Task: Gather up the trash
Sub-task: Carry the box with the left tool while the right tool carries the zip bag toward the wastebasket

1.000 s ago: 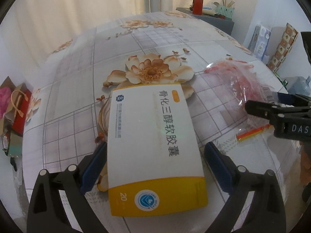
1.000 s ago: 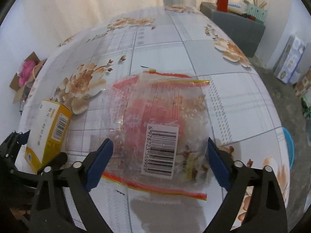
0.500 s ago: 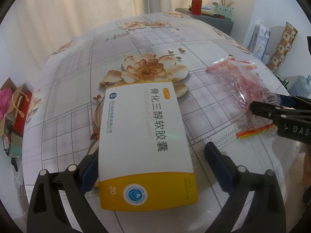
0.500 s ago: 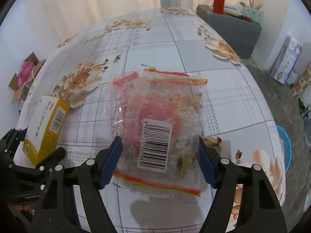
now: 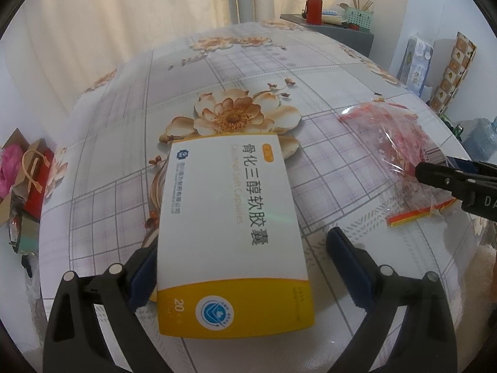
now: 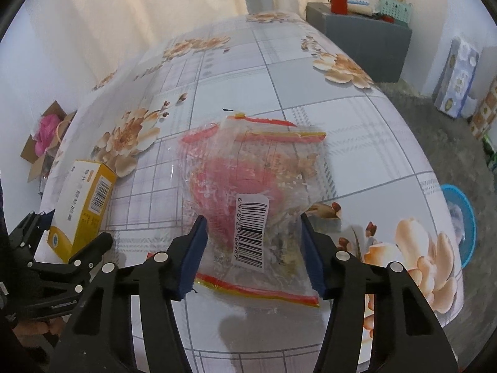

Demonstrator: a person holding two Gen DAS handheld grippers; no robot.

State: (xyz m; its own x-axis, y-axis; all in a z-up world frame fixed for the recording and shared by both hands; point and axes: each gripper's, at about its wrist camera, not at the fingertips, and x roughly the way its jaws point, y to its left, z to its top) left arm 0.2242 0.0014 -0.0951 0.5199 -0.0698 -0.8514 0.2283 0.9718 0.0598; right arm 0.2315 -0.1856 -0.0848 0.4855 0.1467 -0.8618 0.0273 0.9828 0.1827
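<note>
Right now the right tongs (image 6: 251,248) are closing around the clear plastic bag (image 6: 248,192), which is lying flat on the floral bench (image 6: 310,71) with its barcode label (image 6: 253,230) sitting between the 2 blue pads (image 6: 192,248). The pads are flanking the bag's near end, but whether they are already pressing the film is hard to tell. The risk is plain: the film is thin and slack, so the jaws may be squeezing only a loose fold, and the bag could be slipping free on the lift or dragging across the cloth. Its red and yellow sealed strip (image 6: 267,292), nearest the camera, is lying below the pads and could be catching on them.

Left of the bag, the white and yellow medicine box (image 5: 230,227) is resting on the bench between the left tongs (image 5: 245,267), which are standing released. One pad seems to be touching the box's left edge while the other is standing apart from its right edge. Closing from this offset could be pushing the box askew, or pinching just 1 corner so it pivots out.
</note>
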